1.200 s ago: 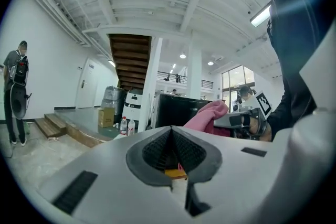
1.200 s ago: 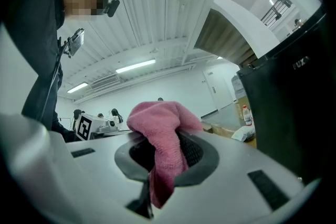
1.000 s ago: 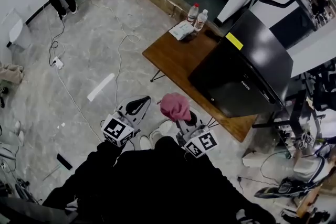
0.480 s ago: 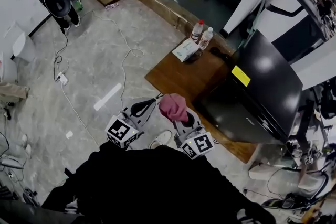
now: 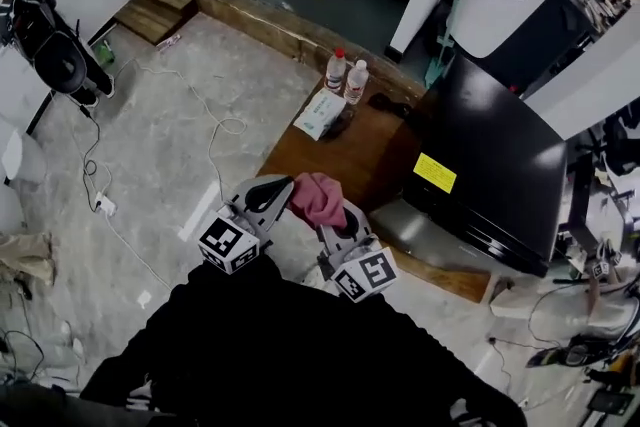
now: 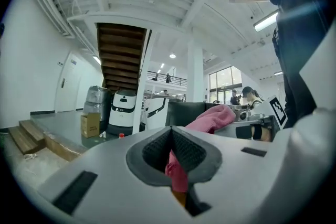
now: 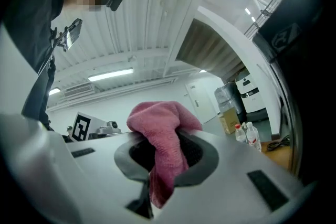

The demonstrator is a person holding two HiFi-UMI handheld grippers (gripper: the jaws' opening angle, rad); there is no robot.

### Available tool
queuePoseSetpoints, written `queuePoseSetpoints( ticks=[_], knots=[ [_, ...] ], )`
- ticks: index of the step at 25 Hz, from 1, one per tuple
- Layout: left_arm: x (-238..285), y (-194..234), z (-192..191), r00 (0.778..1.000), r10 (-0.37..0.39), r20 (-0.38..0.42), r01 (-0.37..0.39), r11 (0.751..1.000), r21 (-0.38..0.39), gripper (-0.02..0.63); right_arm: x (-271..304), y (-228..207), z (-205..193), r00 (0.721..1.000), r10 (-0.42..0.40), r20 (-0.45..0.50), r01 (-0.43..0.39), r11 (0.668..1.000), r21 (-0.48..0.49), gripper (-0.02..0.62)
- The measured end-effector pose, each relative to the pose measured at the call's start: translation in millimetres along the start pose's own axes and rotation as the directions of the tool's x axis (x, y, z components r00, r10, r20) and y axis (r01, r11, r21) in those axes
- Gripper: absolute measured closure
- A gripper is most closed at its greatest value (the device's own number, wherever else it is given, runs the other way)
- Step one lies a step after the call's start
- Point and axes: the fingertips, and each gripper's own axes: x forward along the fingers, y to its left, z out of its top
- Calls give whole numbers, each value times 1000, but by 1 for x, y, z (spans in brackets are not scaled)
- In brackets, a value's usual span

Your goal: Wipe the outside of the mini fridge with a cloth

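Pink cloth (image 5: 316, 197) pinched between both tools, clear of the fridge.
Right tool (image 7: 164, 140) has its jaws closed on the nubby terry, which bunches over the tips. Left tool (image 6: 172, 136) has its jaws closed on a thin fold of it. The boxy, gloss-black mini fridge (image 5: 500, 177) sits on the brown wooden table (image 5: 330, 147), right of centre frame.

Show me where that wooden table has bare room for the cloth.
Bare wood lies between the tissue pack and the fridge, on the near half of the table. The far corner is crowded: two bottles, a black cable.
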Motion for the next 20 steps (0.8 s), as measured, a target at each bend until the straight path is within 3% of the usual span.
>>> queuePoseSetpoints(
  ticks=[5,10,15,20],
  knots=[
    [57,58,9,992,-125,11,124,992,33,600,44,-47,10,984,-156,85,149,985,87,537],
    [120,103,25,950,-312,24,310,949,62,600,84,-109,30,906,-374,198,353,926,133,537],
    [171,137,33,861,-509,6,508,860,54,600,112,-170,50,741,-604,295,545,797,262,537],
    [220,161,61,786,-618,-1,616,784,82,600,124,-224,95,547,-737,398,613,676,410,537]
  ],
)
